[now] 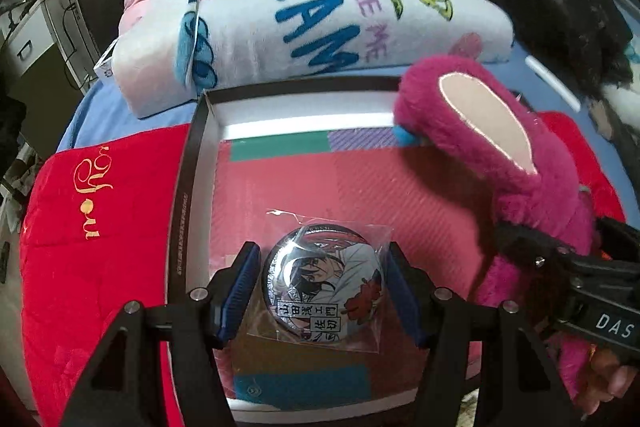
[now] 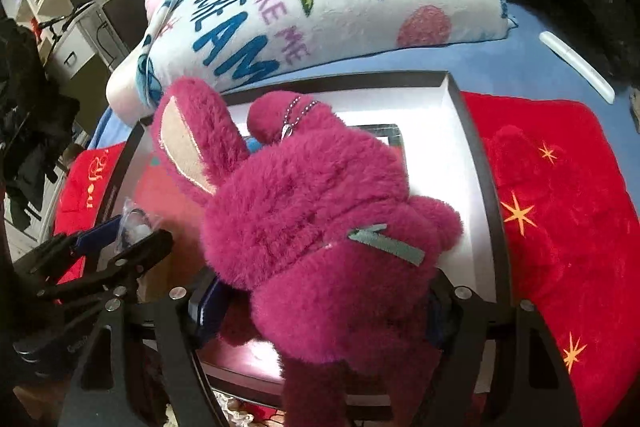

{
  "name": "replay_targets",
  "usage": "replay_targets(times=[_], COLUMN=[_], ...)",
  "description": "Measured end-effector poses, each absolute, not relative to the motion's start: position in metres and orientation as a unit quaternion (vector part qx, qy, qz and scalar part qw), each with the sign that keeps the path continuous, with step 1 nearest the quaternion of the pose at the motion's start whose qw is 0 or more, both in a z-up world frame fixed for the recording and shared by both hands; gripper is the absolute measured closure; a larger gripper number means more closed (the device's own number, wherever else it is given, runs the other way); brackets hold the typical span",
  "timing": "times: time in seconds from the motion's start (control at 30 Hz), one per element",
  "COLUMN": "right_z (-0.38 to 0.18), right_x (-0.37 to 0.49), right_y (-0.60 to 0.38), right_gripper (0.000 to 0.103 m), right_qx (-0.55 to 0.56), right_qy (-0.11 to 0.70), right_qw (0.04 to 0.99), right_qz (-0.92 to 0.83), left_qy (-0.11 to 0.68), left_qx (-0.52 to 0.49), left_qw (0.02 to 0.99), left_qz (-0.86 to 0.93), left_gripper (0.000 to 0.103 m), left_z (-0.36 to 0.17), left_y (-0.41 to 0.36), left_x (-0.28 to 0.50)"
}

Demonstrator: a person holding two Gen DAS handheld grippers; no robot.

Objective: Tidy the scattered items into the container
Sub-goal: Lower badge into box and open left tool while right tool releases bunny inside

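Left wrist view showed the left gripper (image 1: 320,291) partly open, its blue pads (image 1: 240,287) pressed on either side of a round badge (image 1: 324,291) sealed in a clear sleeve, held just above the floor of the open box (image 1: 188,187). The box sat on a red cushion (image 1: 100,227) on the bed, with a folded cartoon blanket (image 1: 320,15) just behind it. The right gripper (image 2: 320,311) stood fairly wide, its jaws closed around the body of a magenta plush toy (image 2: 320,219), which hung over the box interior, one long ear (image 2: 184,147) pointing toward the far wall. In the left wrist view the plush (image 1: 500,131) crowded the box's right side, beside the badge but apart from it.
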State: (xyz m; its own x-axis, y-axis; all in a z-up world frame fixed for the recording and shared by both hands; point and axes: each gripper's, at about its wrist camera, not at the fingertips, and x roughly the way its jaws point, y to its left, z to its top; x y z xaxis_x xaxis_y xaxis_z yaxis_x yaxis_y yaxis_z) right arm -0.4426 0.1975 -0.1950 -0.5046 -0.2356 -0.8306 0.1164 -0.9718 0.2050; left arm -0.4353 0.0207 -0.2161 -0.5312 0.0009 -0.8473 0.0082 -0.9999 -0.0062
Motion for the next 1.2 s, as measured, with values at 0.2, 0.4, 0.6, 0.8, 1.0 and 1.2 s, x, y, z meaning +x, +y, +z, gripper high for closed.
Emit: replay_targets(times=[0.2,0.4,0.6,0.8,1.0,1.2], right_z=[-0.208,-0.214,-0.216,-0.221,-0.22,-0.217], right_x=[-0.441,-0.437,-0.434,-0.434,-0.431,-0.43], right_y=[0.197,0.194,0.192,0.198,0.198,0.201], right_gripper=[0.025,0.023,0.013,0.0,0.0,0.0], right_qx=[0.49,0.488,0.483,0.497,0.498,0.498], right_qy=[-0.054,-0.039,-0.038,-0.048,-0.054,-0.065], right_qw=[0.082,0.07,0.064,0.06,0.066,0.077], right_qz=[-0.866,-0.869,-0.872,-0.864,-0.863,-0.861], left_qy=[-0.005,-0.006,0.0,-0.005,-0.013,-0.009], left_qx=[0.484,0.488,0.493,0.499,0.503,0.51], left_qw=[0.003,0.023,0.027,0.025,0.022,0.007], left_qz=[-0.875,-0.873,-0.869,-0.866,-0.864,-0.86], left_gripper=[0.038,0.012,0.012,0.011,0.005,0.0], left_z=[-0.225,-0.231,-0.234,-0.236,-0.236,-0.232], left_y=[0.024,0.023,0.02,0.023,0.024,0.023], left_x=[-0.436,-0.439,-0.437,-0.434,-0.434,-0.434])
